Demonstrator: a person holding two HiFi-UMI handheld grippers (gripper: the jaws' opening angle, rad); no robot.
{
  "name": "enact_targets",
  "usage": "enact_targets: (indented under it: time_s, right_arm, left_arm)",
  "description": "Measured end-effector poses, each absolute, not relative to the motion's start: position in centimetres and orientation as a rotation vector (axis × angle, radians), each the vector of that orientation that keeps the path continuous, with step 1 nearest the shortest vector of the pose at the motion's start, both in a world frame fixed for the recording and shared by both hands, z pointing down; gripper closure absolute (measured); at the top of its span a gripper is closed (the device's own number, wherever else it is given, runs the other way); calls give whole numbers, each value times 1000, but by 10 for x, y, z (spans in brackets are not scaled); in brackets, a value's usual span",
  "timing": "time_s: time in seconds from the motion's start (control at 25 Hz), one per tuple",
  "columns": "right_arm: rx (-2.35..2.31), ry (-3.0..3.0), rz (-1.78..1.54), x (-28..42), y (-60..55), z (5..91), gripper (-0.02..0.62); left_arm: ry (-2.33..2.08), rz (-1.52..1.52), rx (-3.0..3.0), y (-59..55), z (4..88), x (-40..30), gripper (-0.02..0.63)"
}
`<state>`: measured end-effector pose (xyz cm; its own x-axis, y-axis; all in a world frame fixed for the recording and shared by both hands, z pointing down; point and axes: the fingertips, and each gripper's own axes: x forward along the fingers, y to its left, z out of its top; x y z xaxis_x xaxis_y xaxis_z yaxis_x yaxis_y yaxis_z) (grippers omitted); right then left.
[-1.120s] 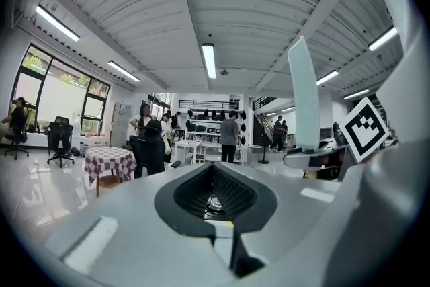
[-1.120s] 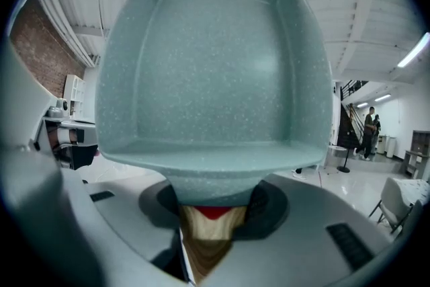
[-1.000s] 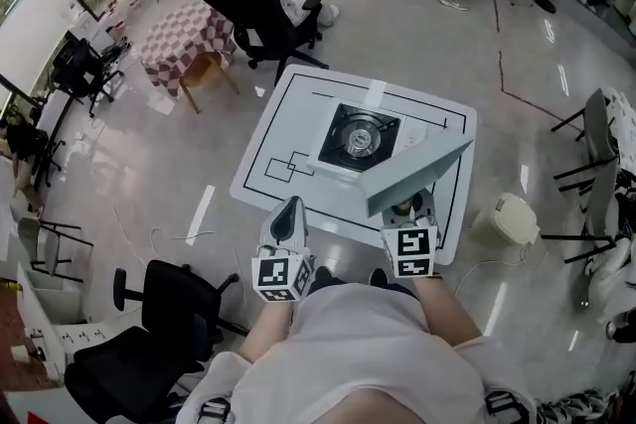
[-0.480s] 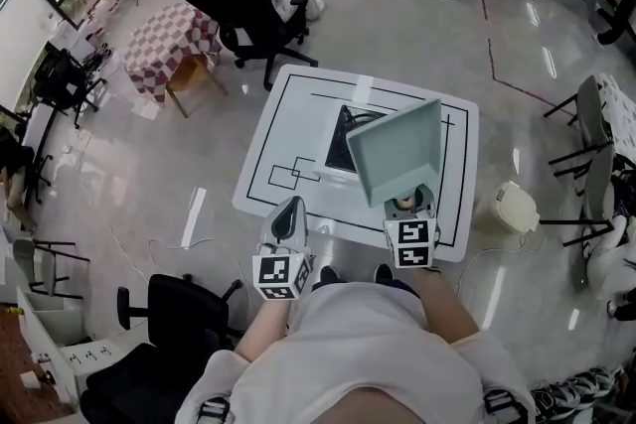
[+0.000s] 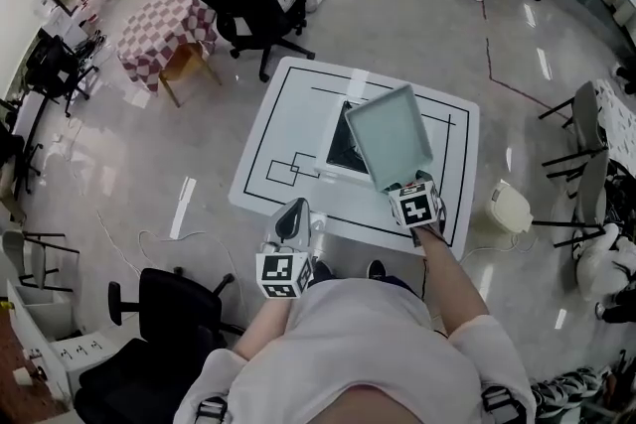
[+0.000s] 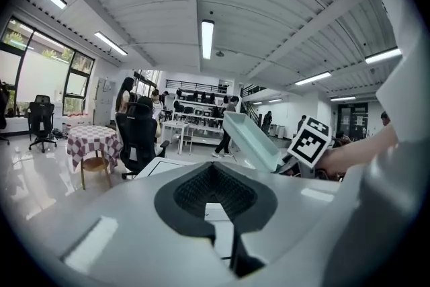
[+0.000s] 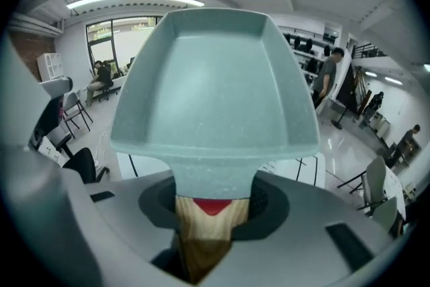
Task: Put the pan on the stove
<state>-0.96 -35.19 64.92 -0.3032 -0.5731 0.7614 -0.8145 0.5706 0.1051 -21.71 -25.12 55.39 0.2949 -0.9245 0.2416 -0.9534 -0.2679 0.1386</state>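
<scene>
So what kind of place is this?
Likely an open office or lab rather than a kitchen: rolling office chairs, a white table marked with black lines, and a lone portable stove on it.

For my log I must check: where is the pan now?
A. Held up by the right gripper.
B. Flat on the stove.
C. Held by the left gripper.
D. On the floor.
A: the right gripper is shut on the wooden handle, and the pan is tilted in the air, not set on the stove.
</scene>
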Motion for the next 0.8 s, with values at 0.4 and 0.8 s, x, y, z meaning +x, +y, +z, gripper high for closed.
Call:
enact_targets:
  time_s: [0.4, 0.8]
  right_arm:
    - [856, -1691, 643, -13, -376, 724, 440]
    - [771, -1537, 620, -5, -405, 755, 440]
  left_arm:
    - [-1688, 179, 2279, -262, 568, -228, 595]
    - [-1632, 178, 2300, -273, 572, -223, 595]
